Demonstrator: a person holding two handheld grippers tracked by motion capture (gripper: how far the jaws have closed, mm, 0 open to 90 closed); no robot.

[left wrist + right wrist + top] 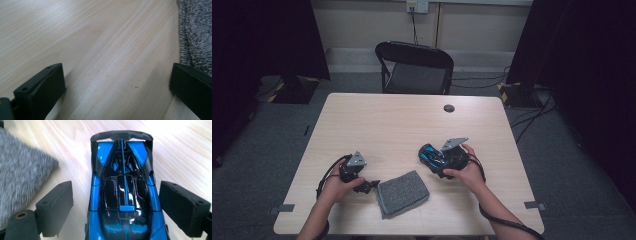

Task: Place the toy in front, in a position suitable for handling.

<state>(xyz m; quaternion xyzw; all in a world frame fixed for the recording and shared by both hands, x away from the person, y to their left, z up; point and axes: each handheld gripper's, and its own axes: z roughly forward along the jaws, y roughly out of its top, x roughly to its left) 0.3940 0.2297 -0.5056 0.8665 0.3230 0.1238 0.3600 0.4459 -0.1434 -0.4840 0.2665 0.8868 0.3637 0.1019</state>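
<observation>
The right claw stands open astride the car, pads clear of both flanks; the car's long axis runs straight out between the jaws, spoiler far end. The cloth lies just beside it on the counter. The left claw, open and empty, rests at the cloth's other edge.

left gripper: fingers apart, low | right gripper: fingers apart

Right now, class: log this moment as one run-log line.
right gripper: open, fingers astride toy car | left gripper: open, beside grey cloth | table
</observation>
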